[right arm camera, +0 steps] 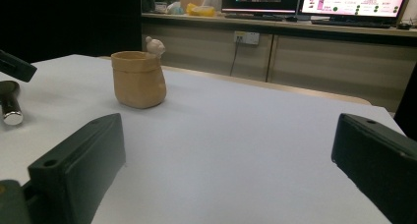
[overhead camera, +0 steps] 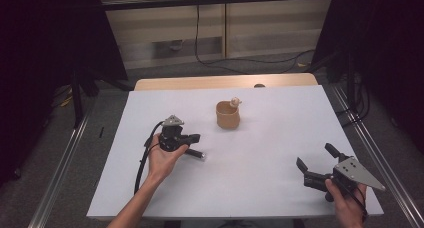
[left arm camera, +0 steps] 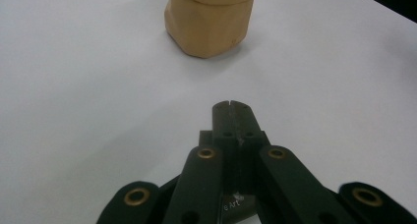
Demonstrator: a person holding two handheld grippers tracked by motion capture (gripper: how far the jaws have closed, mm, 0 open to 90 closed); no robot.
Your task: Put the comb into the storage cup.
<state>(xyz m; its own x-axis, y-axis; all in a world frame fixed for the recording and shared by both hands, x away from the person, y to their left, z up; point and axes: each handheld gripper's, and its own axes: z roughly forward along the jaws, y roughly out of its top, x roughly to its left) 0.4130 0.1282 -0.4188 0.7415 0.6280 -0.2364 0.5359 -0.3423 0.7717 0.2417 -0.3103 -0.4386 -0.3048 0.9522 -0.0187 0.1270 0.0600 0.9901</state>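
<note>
Nearest me, my right fingers point(overhead camera: 315, 162) gape wide, holding nothing; my left fingers point(left arm camera: 230, 106) are pressed together, empty. Mid-table stands the tan cup point(overhead camera: 228, 115); pushing in closed could tip it over.

Black two-jaw grippers point(overhead camera: 196, 137), brass-ringed pivots, grey triangular plates, black cables

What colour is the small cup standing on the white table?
The cup is tan, a light orange-brown, with a pale little figure on its rim. It shows best in the right gripper view.
</note>
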